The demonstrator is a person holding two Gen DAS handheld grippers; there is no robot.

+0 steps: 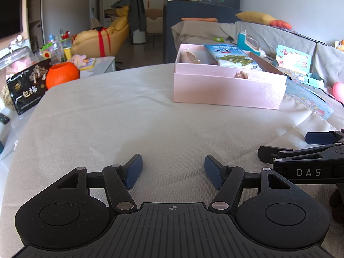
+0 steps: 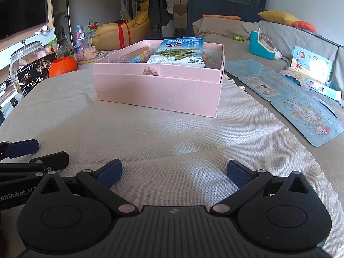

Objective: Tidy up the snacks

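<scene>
Bright daylight, soft shadows, perhaps fisheye-warped edges

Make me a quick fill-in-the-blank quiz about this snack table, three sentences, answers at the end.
1. The snacks sit inside a ____ box.
2. The seaweed packet in the box is mostly ____ in colour.
3. Both the left gripper and the right gripper are ____ and hold nothing.

Answers: pink; blue; open

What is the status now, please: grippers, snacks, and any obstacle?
Left gripper open, empty; right gripper open, empty. Seaweed pack and other snacks inside pink box. Cloth between grippers and box bare.
</scene>
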